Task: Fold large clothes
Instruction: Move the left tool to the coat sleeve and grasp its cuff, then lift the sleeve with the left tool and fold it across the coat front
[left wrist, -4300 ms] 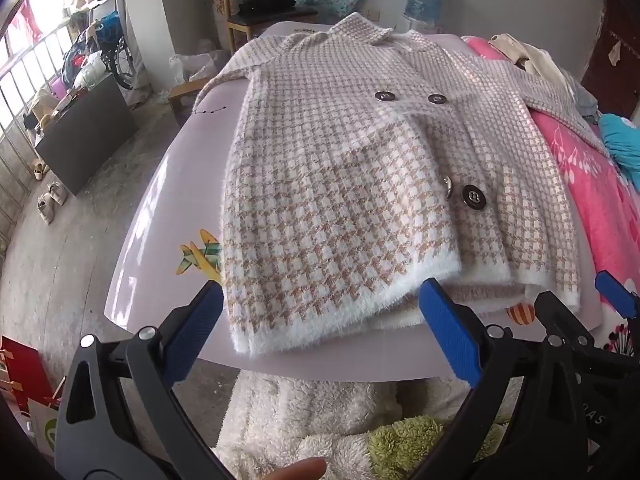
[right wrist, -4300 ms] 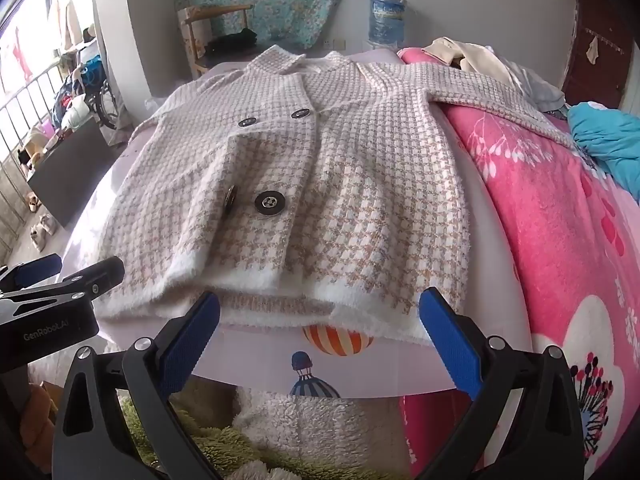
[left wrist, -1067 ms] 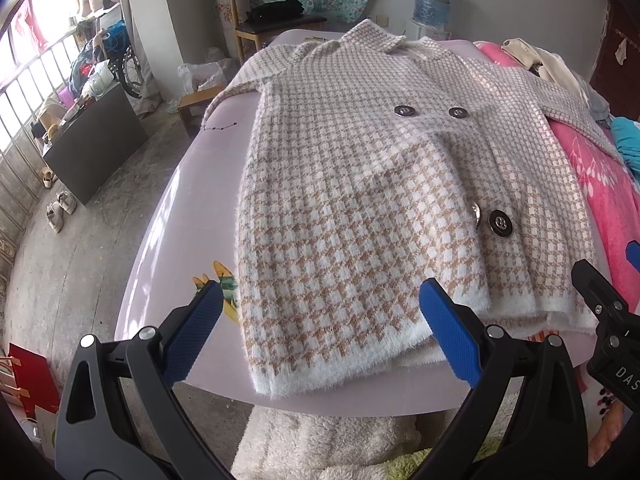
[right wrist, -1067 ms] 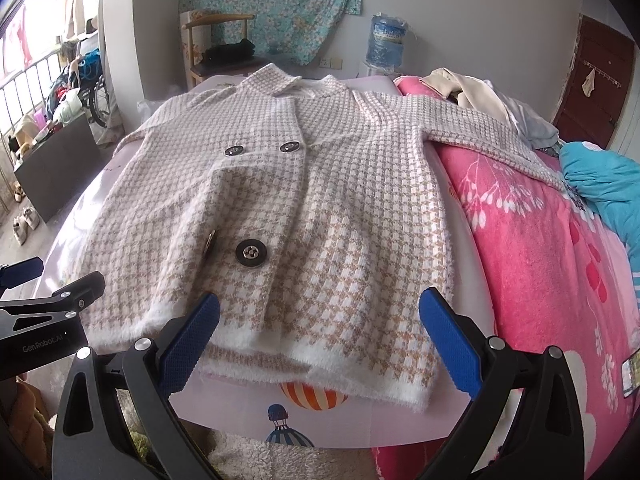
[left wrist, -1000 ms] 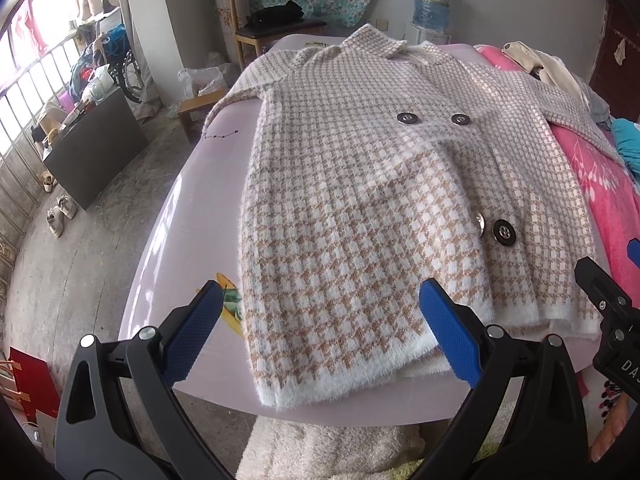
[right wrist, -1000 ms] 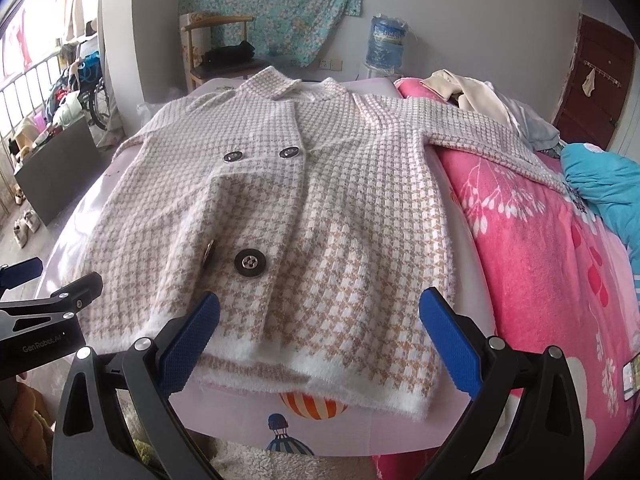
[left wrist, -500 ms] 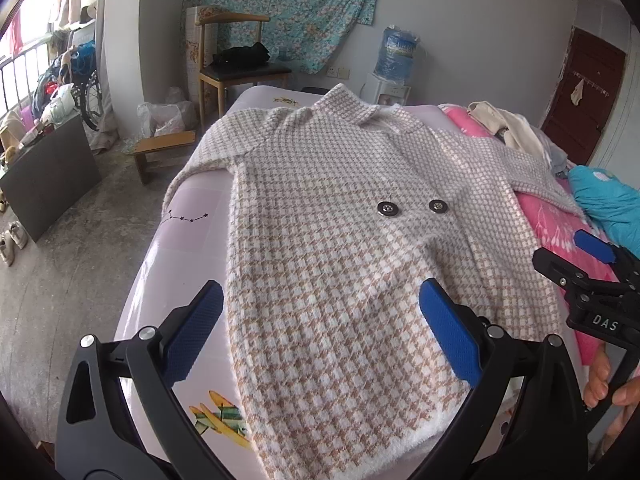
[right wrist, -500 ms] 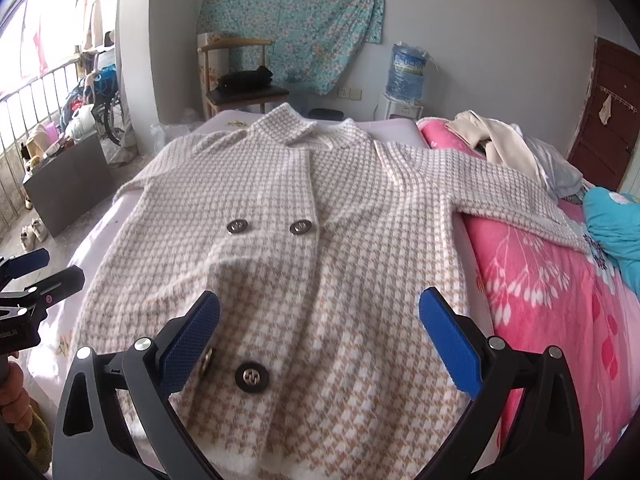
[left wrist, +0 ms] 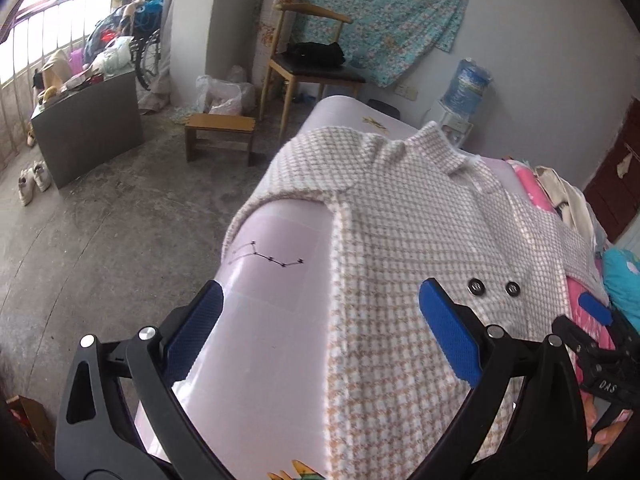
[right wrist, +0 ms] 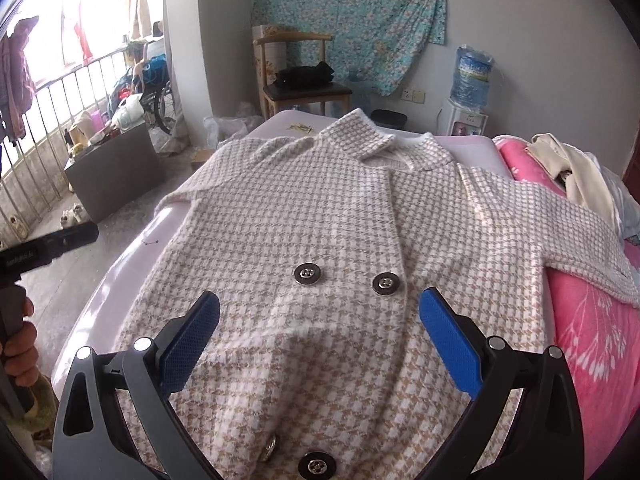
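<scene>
**Right wrist view: both grippers spread wide over the flat coat**

Right wrist view gave us the clearest look at the checked coat (right wrist: 320, 216), which lay face up and spread flat on the lilac sheet (right wrist: 120, 276) of the bed, collar toward the far wall. Its sleeve on the right of this view stretched out across the pink floral blanket (right wrist: 592, 320). Two metal buttons (right wrist: 306, 273) sat side by side near the middle of the front, and two more showed lower down near the frame's bottom edge. We saw the right gripper (right wrist: 320, 330) poised over the coat's lower front with its blue-padded fingers (right wrist: 448, 344) spread wide and nothing between them; whether they touched the cloth, we could not tell.

From the left wrist view, we found the left gripper (left wrist: 320, 334) above the coat's left edge, one of its fingers (left wrist: 194, 328) over bare sheet and the other over the fabric, equally wide apart and empty. The coat's other sleeve draped over the bed's side. The right gripper's tip showed at that frame's right margin.

Beyond the bed we noted a wooden chair (right wrist: 296, 80) carrying a dark bundle, a water dispenser (right wrist: 468, 92), a small wooden stool (left wrist: 220, 132) and a teal floral cloth (right wrist: 348, 12) hung on the wall.
</scene>
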The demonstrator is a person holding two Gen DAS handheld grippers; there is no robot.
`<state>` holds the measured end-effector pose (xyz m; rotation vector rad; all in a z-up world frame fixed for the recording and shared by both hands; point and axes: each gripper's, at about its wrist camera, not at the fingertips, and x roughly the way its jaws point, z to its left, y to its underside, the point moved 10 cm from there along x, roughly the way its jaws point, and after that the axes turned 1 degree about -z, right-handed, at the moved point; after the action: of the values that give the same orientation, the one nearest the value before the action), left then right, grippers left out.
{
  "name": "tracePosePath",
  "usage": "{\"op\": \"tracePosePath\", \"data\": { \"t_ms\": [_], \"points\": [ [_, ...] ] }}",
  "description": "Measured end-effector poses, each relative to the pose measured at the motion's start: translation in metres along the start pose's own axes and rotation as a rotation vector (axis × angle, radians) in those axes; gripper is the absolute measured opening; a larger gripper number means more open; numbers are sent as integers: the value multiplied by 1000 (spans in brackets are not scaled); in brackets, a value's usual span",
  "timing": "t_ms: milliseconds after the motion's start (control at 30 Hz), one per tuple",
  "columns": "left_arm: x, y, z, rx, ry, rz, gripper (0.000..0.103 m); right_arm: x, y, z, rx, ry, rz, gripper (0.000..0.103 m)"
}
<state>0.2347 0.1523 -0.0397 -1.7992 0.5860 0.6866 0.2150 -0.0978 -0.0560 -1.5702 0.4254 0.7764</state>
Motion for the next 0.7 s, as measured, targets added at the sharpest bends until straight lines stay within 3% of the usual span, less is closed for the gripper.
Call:
{"op": "tracePosePath", "data": {
  "t_ms": [100,167,333,500,700],
  "points": [
    [17,-19,41,-139,-10,28,95,15,-7,8,-14,-36,27,97],
    [36,-26,63,-259,53,72,95,24,-10,13,-23,-40,35,97],
    [107,-15,108,-586,239,269,95,50,-12,23,-38,-52,76,97],
    [183,5,124,-866,424,434,95,77,-6,32,-67,-26,128,97],
    [258,30,137,-1112,524,519,95,104,-5,35,-60,3,167,97]
  ]
}}
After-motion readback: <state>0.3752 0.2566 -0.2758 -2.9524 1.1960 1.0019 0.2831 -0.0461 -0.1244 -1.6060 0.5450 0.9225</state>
